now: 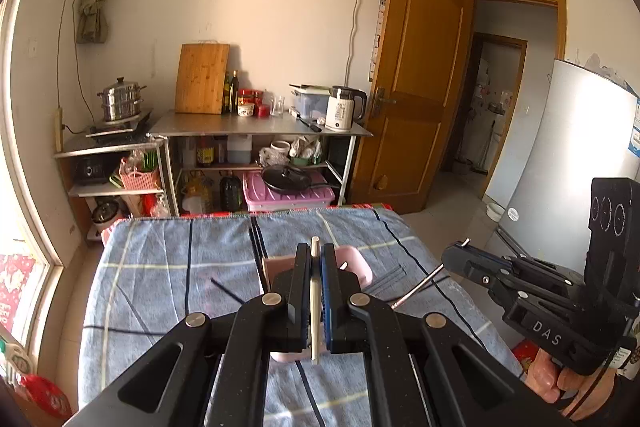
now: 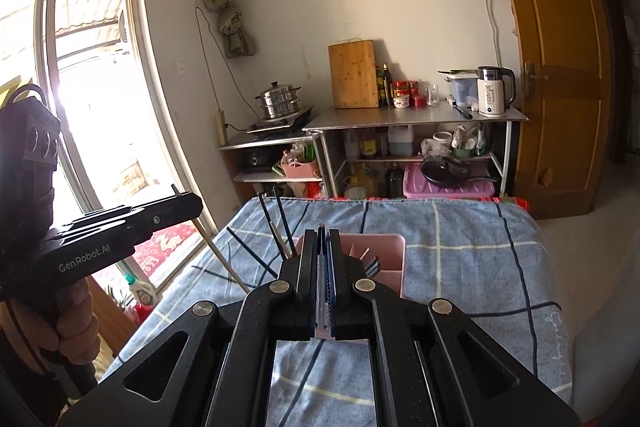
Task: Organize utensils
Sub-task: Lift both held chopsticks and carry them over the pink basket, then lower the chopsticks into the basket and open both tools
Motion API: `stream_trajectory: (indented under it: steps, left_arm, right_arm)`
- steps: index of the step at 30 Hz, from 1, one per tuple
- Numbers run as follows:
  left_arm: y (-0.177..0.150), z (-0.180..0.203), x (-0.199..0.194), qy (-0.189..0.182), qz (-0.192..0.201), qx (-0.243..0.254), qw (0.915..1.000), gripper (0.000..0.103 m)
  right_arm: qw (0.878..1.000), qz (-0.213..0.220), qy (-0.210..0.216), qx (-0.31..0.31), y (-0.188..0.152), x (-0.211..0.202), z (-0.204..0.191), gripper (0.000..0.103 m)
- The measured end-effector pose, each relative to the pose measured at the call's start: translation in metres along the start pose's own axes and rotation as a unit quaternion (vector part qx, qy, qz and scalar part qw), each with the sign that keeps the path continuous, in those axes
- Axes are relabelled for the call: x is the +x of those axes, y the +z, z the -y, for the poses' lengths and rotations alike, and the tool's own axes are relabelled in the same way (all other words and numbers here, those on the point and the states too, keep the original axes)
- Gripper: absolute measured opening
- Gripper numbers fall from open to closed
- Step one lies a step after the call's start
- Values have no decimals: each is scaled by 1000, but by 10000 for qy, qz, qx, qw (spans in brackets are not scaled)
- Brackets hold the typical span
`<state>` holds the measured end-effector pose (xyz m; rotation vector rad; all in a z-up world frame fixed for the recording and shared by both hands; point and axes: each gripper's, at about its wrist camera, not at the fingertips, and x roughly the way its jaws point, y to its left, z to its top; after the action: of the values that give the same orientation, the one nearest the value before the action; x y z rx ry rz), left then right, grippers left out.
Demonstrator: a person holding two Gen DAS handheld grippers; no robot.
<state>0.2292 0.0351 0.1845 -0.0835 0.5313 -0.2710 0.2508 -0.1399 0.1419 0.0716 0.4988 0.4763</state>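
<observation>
My left gripper [image 1: 315, 247] is shut on a cream chopstick [image 1: 315, 303] that runs lengthwise between its fingers. It hangs above a pink utensil holder [image 1: 354, 261] on the blue plaid cloth [image 1: 168, 267]. My right gripper [image 2: 321, 233] is shut on a thin silver chopstick [image 2: 321, 279] over the same holder [image 2: 386, 247]. In the left wrist view, the right gripper [image 1: 454, 255] grips the silver chopstick [image 1: 420, 287] slanting downward. In the right wrist view, the left gripper [image 2: 196, 205] carries the cream chopstick [image 2: 220, 251]. Black chopsticks [image 2: 280, 223] stand in the holder, and others lie on the cloth [image 1: 226, 293].
Beyond the table's far edge stand metal shelves [image 1: 260, 127] with a kettle [image 1: 344, 107], cutting board [image 1: 202, 79] and steamer pot [image 1: 120, 103]. A wooden door [image 1: 416, 79] and a fridge [image 1: 560, 155] are to the right, and a tall window [image 2: 92, 87] to the left.
</observation>
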Motion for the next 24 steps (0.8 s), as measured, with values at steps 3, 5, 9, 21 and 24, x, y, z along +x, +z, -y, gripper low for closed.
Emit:
stream_trajectory:
  steps: [3,5,9,21,24]
  left_arm:
    - [12,-4,8,16,60,-7,10000,4]
    - [17,-6,15,56,90,1,9999,4]
    - [23,-10,31,73,94,-31,9999,4]
    - [-4,-22,70,-1,-72,-157,9999,4]
    - [-12,-23,79,13,-171,-167,9997,4]
  right_arm:
    - [10000,55,-28,-8,8,8,0,4]
    - [10000,73,-35,7,10,12,1,4]
    - [9999,108,-80,-15,13,25,2,4]
    - [9996,-215,-177,-46,-7,62,6,4]
    - [9994,-324,-148,7,-14,69,8,4]
